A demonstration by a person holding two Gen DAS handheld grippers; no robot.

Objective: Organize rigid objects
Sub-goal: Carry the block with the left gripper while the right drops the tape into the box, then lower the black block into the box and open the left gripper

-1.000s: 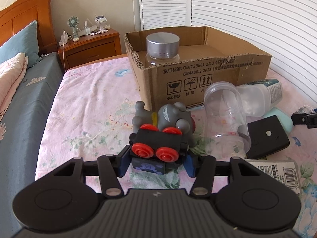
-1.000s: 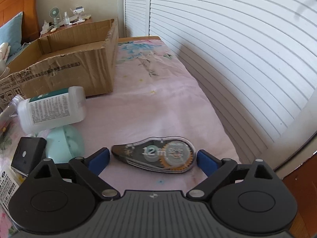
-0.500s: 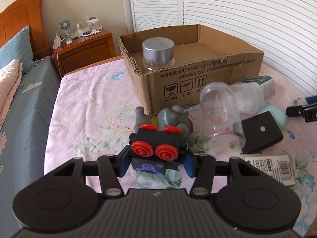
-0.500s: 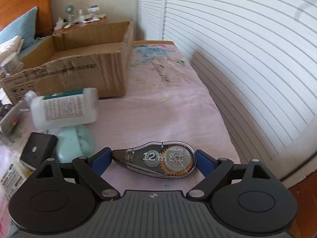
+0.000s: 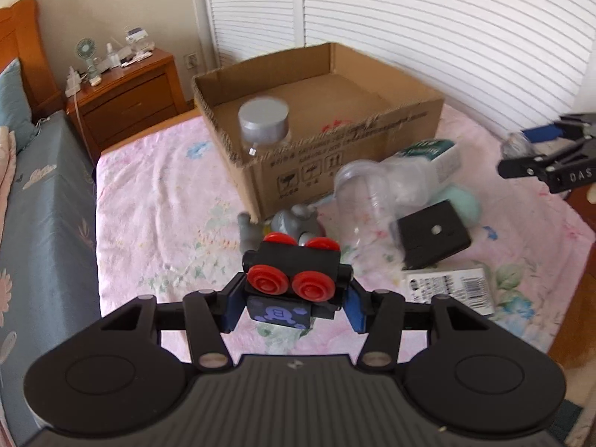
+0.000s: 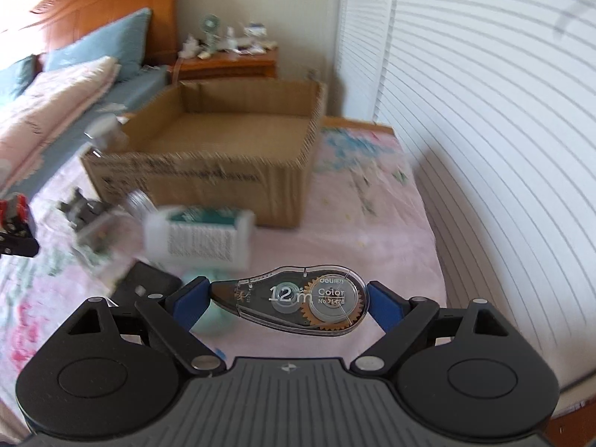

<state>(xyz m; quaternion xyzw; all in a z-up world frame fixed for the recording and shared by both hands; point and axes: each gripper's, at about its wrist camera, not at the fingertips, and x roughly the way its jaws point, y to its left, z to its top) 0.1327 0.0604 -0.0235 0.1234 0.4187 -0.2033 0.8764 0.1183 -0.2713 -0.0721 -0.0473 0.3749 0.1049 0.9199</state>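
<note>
Clamped in the right claw [image 6: 288, 300], tape dispenser [image 6: 298, 300] reads "12m Color".

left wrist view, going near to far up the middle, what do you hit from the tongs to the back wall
left tongs shut on the black toy train car with red wheels → grey toy animal figure → front wall of the cardboard box → silver-lidded jar inside the box → white louvered doors

Black toy train car [image 5: 294, 277] with red wheels, wheels facing up, clamped between blue pads, above the pink floral sheet. Clear correction tape dispenser [image 6: 298, 300] marked "12m", lying flat, pinched lengthwise. Open cardboard box [image 5: 335, 156] beyond, holding a silver-lidded jar [image 5: 263, 123].
</note>
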